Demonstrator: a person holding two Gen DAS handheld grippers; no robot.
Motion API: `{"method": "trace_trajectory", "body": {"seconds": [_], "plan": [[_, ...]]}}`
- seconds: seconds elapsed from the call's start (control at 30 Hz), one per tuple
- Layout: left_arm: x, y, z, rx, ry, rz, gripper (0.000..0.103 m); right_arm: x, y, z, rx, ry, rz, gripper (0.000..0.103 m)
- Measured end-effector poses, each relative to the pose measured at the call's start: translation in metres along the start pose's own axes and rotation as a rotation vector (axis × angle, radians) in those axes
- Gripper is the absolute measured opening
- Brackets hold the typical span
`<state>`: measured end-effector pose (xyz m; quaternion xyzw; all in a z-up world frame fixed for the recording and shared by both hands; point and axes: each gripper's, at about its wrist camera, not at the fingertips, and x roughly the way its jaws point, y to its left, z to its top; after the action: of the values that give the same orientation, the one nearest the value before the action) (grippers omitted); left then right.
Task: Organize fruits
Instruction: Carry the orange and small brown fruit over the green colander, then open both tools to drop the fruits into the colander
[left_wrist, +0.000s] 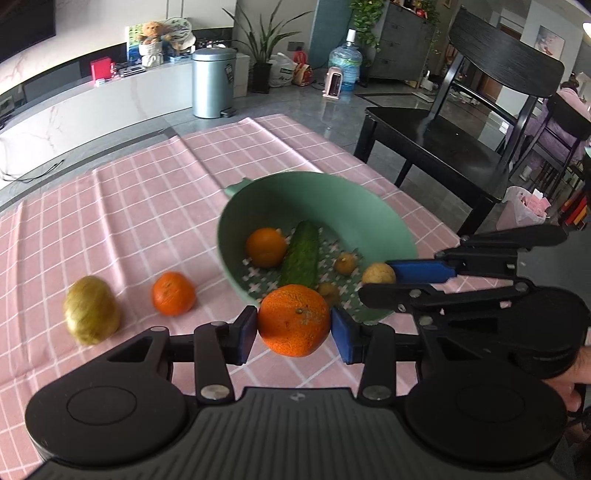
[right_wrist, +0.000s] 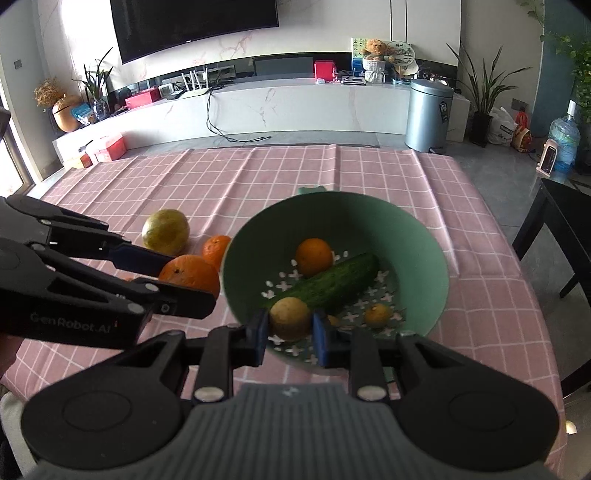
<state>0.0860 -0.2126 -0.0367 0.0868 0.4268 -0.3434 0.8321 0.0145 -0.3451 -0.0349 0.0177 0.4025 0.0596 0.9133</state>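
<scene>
A green colander bowl (left_wrist: 369, 218) (right_wrist: 424, 251) stands on the pink checked tablecloth (left_wrist: 129, 221). It holds an orange (left_wrist: 266, 246) (right_wrist: 314, 256), a cucumber (left_wrist: 301, 254) (right_wrist: 328, 284) and small brown fruits (left_wrist: 345, 263) (right_wrist: 377, 315). My left gripper (left_wrist: 293, 326) is shut on a large orange (left_wrist: 293, 320) (right_wrist: 189, 275) at the bowl's near-left rim. My right gripper (right_wrist: 290, 326) is shut on a small round yellowish fruit (right_wrist: 290, 318) (left_wrist: 378, 274) over the bowl's near edge. A tangerine (left_wrist: 173, 293) (right_wrist: 216, 251) and a yellow-green fruit (left_wrist: 91, 310) (right_wrist: 165, 229) lie on the cloth to the left.
A black chair (left_wrist: 461, 122) stands at the table's right side. The table's far edge drops to a grey floor with a metal bin (left_wrist: 213, 83) (right_wrist: 428, 114). A white TV cabinet (right_wrist: 258, 107) runs along the far wall.
</scene>
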Motion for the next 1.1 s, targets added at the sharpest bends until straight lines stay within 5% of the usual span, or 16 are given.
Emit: {"method": "trace_trajectory", "body": {"seconds": [0.57,1.1], "plan": [[0.074,-0.029,0.018,0.035,0.097,-0.073,0.049,0.044,-0.059,0.006,-0.135,0.110,-0.016,0.021],[0.081,-0.025,0.015,-0.001,0.139,-0.056,0.051,0.051,-0.057,0.005,-0.142,0.110,-0.031,0.022]]}}
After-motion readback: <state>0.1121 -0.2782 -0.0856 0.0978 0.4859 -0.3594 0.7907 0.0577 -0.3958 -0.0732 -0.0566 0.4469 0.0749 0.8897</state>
